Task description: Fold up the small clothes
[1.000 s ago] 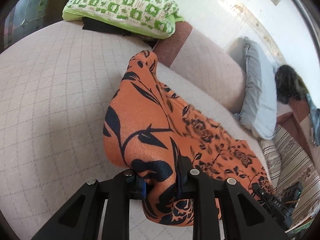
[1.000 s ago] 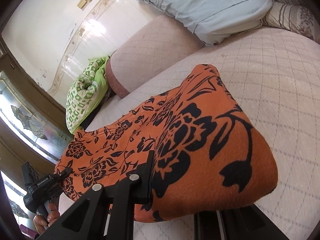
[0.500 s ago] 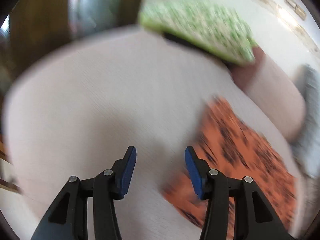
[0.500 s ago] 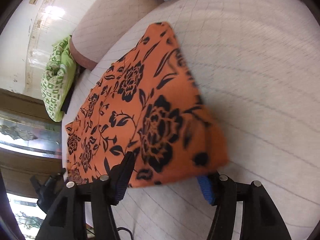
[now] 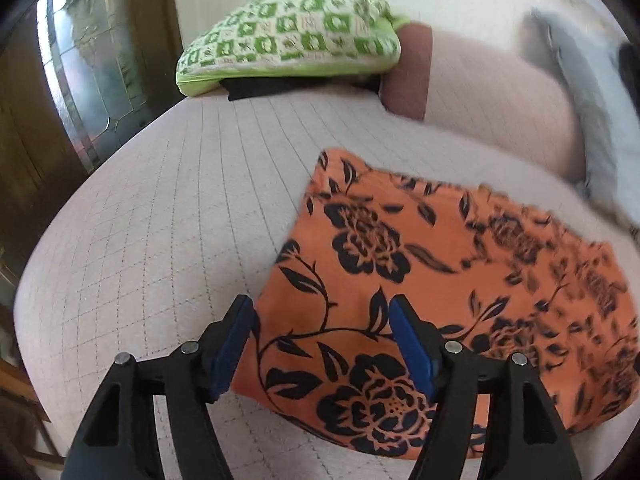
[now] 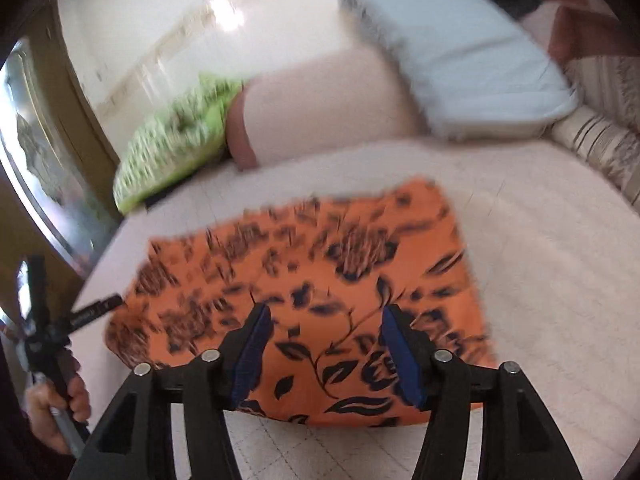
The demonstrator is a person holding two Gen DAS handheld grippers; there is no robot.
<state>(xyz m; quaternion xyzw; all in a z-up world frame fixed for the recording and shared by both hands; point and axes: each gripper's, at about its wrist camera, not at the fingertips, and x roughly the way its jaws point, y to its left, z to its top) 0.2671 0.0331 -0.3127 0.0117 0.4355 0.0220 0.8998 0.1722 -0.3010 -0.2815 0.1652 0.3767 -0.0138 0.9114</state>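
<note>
Your orange floral cloth [image 5: 460,280] lies flat, folded to a rough rectangle, on the quilted beige bed [image 5: 160,220]. Only your left wrist view shows it sharply, with the green checked pillow [image 5: 296,36] atop a dark item at the far edge. Your right wrist view [image 6: 320,280] blurs the print, yet it alone shows your left hand [image 6: 56,408] gripping its tool beyond the cloth's left corner, plus the pale blue pillow [image 6: 460,56] against the beige bolster [image 6: 320,108].

Your left gripper [image 5: 320,344] hovers over the cloth's near left corner, jaws wide apart, nothing between them. Your right gripper [image 6: 324,348] sits over the near edge, jaws equally apart and empty.

A second ago both jaws pinched the cloth, which hung bunched between them; half a second ago they had let go.
</note>
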